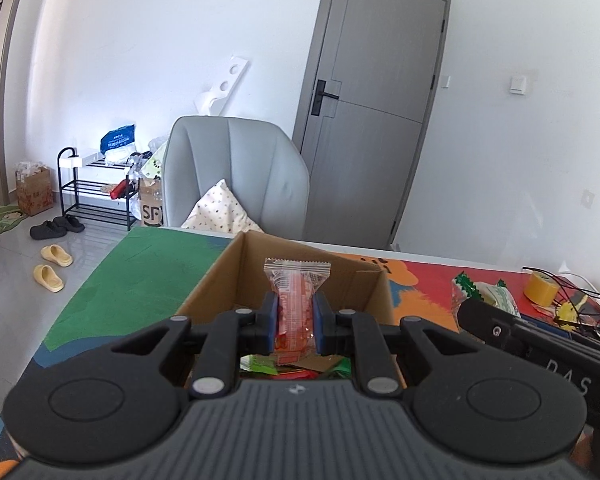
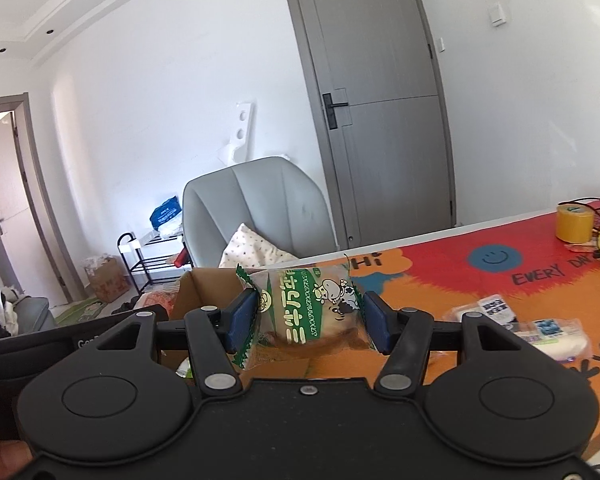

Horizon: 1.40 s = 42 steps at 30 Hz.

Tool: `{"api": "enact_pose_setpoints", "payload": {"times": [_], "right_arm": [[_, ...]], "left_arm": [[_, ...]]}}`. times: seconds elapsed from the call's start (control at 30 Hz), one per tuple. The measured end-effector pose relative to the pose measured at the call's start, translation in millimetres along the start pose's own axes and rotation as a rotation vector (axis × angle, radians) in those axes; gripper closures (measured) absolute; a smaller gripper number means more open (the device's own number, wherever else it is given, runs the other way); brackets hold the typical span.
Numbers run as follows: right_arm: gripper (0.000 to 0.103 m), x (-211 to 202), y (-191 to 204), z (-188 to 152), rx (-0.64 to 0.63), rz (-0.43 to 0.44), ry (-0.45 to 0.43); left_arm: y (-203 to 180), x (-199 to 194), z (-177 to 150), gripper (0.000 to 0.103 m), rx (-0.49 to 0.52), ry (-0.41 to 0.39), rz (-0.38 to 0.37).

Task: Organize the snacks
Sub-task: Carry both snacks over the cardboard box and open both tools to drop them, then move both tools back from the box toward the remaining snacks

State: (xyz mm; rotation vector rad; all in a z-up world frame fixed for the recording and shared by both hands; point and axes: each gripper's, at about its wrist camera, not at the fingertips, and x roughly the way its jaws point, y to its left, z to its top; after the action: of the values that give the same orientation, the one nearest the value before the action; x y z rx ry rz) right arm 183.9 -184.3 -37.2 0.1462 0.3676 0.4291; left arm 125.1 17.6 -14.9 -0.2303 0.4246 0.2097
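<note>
The left gripper [image 1: 296,322] is clamped on a slim red snack packet [image 1: 296,308], holding it upright above the open cardboard box [image 1: 216,280]. Under the fingers, at the bottom of the box, lie green and red wrappers [image 1: 296,368]; what else is in the box is hidden by the gripper body. The right gripper [image 2: 310,316] squeezes a green-and-clear wrapped cake [image 2: 308,312] between its blue pads, just beside the box's right wall and above the counter [image 2: 420,276]. On the colourful mat right of this gripper lie two white-and-blue packets [image 2: 540,332], touching each other. Farther back on the counter stands a yellow tape roll [image 2: 575,223] among thin black cables. Beyond the counter's far edge are a grey chair [image 1: 240,168] with a spotted cushion and a closed grey door [image 2: 376,112].
</note>
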Motion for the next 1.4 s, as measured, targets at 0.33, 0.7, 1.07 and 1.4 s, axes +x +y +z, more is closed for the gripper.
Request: {"api": "enact_pose_setpoints", "payload": {"times": [0.33, 0.7, 1.07, 1.4], "right_arm": [[0.045, 22, 24, 4, -0.012, 0.041, 0.024], [0.045, 38, 54, 10, -0.025, 0.113, 0.033], [0.028, 28, 61, 12, -0.049, 0.153, 0.021], [0.021, 9, 24, -1, 0.018, 0.065, 0.046]], "left_arm": [[21, 5, 4, 0.080, -0.048, 0.015, 0.012], [52, -9, 11, 0.058, -0.095, -0.011, 0.093], [61, -17, 12, 0.025, -0.122, -0.019, 0.137], [32, -20, 1, 0.015, -0.075, -0.004, 0.106]]}}
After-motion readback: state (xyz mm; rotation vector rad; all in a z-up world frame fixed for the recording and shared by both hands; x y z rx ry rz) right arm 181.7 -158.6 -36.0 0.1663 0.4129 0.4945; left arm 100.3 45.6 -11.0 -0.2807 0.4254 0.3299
